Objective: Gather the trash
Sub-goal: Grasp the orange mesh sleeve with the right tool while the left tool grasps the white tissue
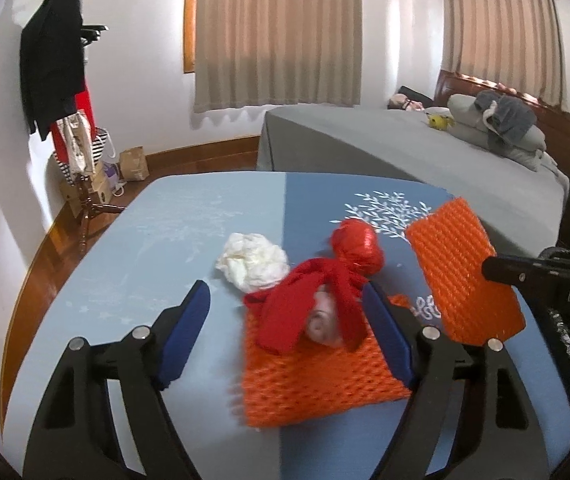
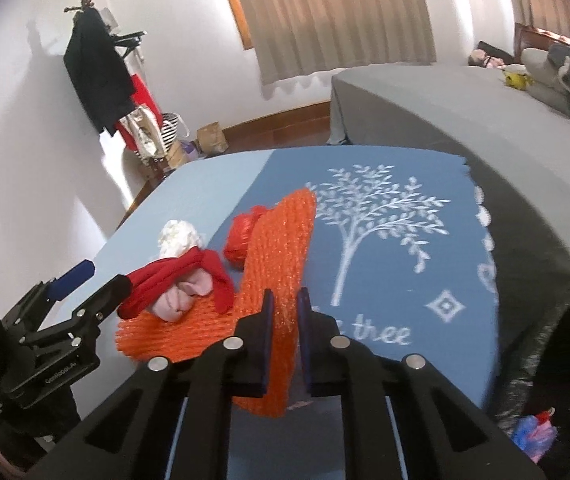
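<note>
My right gripper (image 2: 285,300) is shut on an orange foam net sheet (image 2: 281,248) and holds it lifted above the blue table; the sheet also shows in the left wrist view (image 1: 461,272). A second orange foam net (image 1: 317,384) lies flat on the table. On it rests a red ribbon bundle with pink paper (image 1: 317,304). Behind are a red foil ball (image 1: 359,246) and a crumpled white tissue (image 1: 251,260). My left gripper (image 1: 287,300) is open, with its fingers on either side of the ribbon bundle.
The table has a blue cloth (image 2: 405,240) with a white tree print. A black trash bag (image 2: 557,360) hangs open at the table's right edge with trash inside. A grey bed (image 1: 405,148) stands behind, a coat rack (image 1: 57,60) at the left wall.
</note>
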The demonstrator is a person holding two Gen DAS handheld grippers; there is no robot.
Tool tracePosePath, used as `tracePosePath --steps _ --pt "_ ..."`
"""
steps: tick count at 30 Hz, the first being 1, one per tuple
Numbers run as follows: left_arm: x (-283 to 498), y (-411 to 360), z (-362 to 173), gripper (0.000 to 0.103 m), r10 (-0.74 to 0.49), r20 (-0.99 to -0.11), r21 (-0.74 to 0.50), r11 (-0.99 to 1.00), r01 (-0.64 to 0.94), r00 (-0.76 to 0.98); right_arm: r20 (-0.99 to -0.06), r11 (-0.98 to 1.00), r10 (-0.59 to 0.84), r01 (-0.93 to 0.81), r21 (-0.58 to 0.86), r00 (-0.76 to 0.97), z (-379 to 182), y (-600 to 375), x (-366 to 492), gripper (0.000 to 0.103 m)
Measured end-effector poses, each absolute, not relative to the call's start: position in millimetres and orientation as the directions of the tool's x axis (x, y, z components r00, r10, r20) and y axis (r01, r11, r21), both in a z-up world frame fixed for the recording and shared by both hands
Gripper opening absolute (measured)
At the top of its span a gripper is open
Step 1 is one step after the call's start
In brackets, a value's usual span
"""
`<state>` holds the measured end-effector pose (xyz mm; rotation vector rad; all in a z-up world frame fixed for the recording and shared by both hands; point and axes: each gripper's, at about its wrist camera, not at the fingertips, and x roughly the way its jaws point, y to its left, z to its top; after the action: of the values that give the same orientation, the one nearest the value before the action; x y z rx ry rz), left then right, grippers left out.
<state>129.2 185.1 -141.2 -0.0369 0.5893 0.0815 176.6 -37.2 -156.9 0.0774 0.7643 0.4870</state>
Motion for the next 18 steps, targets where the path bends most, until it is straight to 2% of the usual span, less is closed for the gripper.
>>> tracePosePath --steps 7,10,12,14,16,18 --pt "137 174 -146 0.074 0.048 -0.566 -0.014 0.998 -0.068 0.823 -0.688 0.918 0.376 -0.351 0.185 0.621 -173 -46 188 0.012" --pt "137 175 -147 0.074 0.047 -0.567 -0.013 0.998 -0.066 0.822 -0.711 0.927 0.353 -0.33 0.178 0.608 -186 -48 191 0.016" --pt "138 175 -147 0.074 0.048 -0.569 -0.011 0.998 -0.067 0.821 -0.722 0.932 0.34 -0.32 0.172 0.603 -192 -47 193 0.027" --pt "138 175 -148 0.074 0.05 -0.57 -0.009 0.998 -0.067 0.82 -0.726 0.934 0.336 -0.311 0.176 0.6 -196 -47 192 0.057" --pt "139 175 -149 0.074 0.05 -0.572 -0.009 0.998 -0.067 0.819 -0.73 0.938 0.324 -0.304 0.166 0.602 -199 -44 192 0.066" --pt "140 177 -149 0.074 0.05 -0.574 -0.01 0.998 -0.068 0.818 -0.741 0.941 0.311 -0.301 0.154 0.595 -203 -40 193 0.067"
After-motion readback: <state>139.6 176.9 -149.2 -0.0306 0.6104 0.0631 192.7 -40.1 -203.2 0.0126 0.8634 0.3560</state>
